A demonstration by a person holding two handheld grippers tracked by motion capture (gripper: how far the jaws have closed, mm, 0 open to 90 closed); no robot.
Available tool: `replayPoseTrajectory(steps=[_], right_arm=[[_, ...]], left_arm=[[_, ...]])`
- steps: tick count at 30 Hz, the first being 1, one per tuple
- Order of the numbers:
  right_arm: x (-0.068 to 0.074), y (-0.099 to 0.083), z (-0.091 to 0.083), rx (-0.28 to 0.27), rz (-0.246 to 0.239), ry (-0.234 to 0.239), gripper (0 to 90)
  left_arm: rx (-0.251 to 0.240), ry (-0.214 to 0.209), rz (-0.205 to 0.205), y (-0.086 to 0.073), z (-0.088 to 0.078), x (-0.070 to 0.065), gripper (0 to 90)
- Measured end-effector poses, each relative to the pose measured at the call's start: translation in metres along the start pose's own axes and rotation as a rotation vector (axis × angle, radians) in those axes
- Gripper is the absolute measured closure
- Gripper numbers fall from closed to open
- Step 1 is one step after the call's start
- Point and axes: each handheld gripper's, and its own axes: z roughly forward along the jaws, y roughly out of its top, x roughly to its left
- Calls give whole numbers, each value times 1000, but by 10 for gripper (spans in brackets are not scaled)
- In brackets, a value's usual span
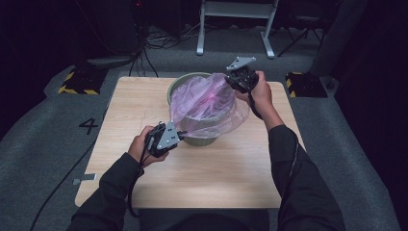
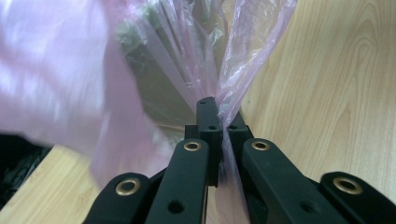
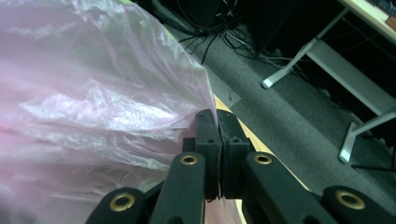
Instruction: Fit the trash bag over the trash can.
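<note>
High view, frame centre: pink bag [image 1: 208, 103] draped over green bin [image 1: 185, 83], not yet seated. Left gripper [image 1: 179, 135] and right gripper [image 1: 230, 80] each clamp bag edge; stretching over rim seems left.

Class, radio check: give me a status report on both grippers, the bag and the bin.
Left gripper shut on pink bag, near edge. Right gripper shut on bag, far edge. Bag stretched over green bin, partly seated. Table around bin bare; nothing in the way.
</note>
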Motion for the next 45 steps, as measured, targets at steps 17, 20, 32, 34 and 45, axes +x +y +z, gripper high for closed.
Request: replayPoseTrajectory(steps=[17, 20, 32, 34, 45], right_arm=[[-19, -12, 28, 20, 68, -45, 883], [-17, -11, 25, 10, 67, -38, 881], [-14, -9, 16, -8, 68, -28, 854], [-14, -8, 16, -12, 67, -25, 852], [-8, -4, 17, -12, 50, -24, 791]], left_arm=[[-52, -34, -72, -17, -12, -3, 762], [-102, -44, -114, -15, -23, -5, 517], [-260, 20, -173, 11, -67, -10, 236], [-238, 68, -181, 15, -66, -4, 236], [-98, 163, -282, 24, -28, 57, 330]])
